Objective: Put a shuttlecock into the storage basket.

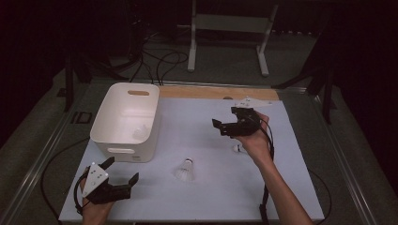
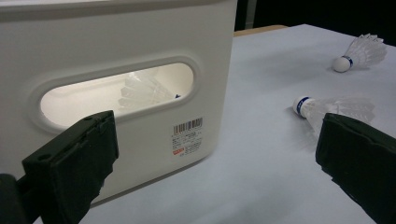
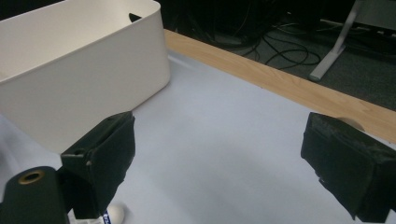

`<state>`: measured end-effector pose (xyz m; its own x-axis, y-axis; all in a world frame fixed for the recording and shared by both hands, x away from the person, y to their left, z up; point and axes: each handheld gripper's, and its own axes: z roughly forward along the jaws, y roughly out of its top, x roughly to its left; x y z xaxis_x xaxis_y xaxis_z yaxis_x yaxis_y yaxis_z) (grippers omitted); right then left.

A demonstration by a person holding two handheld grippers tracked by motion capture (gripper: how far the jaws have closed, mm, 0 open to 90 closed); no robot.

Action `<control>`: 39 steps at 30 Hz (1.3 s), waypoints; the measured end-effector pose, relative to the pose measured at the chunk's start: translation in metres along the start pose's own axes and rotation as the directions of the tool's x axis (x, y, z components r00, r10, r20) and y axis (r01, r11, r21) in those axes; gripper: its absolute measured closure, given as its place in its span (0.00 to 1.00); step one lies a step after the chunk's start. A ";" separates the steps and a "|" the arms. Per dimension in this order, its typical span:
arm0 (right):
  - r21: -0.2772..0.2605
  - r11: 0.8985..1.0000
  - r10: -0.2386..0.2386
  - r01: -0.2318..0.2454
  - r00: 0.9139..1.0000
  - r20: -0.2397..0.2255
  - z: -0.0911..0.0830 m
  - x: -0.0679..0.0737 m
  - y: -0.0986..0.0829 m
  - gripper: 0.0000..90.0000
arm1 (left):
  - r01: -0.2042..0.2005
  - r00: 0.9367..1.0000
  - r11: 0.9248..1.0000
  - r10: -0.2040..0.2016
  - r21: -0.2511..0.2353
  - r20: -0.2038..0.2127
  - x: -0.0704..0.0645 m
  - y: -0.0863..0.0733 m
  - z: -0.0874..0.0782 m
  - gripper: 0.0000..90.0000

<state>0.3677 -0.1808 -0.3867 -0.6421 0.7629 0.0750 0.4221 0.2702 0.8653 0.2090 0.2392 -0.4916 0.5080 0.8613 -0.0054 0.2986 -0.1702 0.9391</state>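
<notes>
The left hand-held gripper (image 1: 121,174) hovers with its jaws wide apart and empty at the table's (image 1: 281,197) near-left corner, just in front of the white plastic bin (image 1: 110,129), which already holds one shuttlecock; the right hand-held gripper (image 1: 224,125), also open and empty, is raised toward the right side. One white feathered shuttlecock (image 1: 184,170) lies mid-table toward the near edge, another small white shuttlecock (image 1: 239,148) right beside the right hand. I'd worry that a hard squeeze crushes the feather skirt, or a jaw nudges the light thing so it rolls off.

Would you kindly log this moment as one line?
left tool: open, empty | right tool: open, empty | bin: one shuttlecock inside | table: two shuttlecocks loose
</notes>
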 end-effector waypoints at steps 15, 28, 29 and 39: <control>0.016 1.000 0.012 -0.013 1.000 0.016 -0.005 -0.010 -0.014 0.11 | -0.002 1.000 1.000 0.002 0.004 0.002 0.000 0.000 0.000 0.00; 0.030 0.999 0.035 -0.037 0.999 0.038 -0.009 -0.019 -0.027 0.11 | 0.001 1.000 1.000 -0.001 0.001 -0.001 0.000 0.000 0.000 0.00; 0.031 0.999 0.038 -0.039 0.999 0.037 -0.009 -0.020 -0.028 0.11 | 0.002 1.000 1.000 -0.002 0.001 -0.001 -0.001 0.000 0.000 0.00; 0.047 0.997 0.063 -0.065 0.997 0.050 -0.011 -0.029 -0.043 0.11 | 0.000 1.000 1.000 0.000 0.003 -0.002 0.000 0.000 0.000 0.00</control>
<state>0.3611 -0.2212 -0.4210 -0.5813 0.8069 0.1045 0.4929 0.2471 0.8342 0.2086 0.2390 -0.4920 0.5066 0.8622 -0.0050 0.3007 -0.1712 0.9382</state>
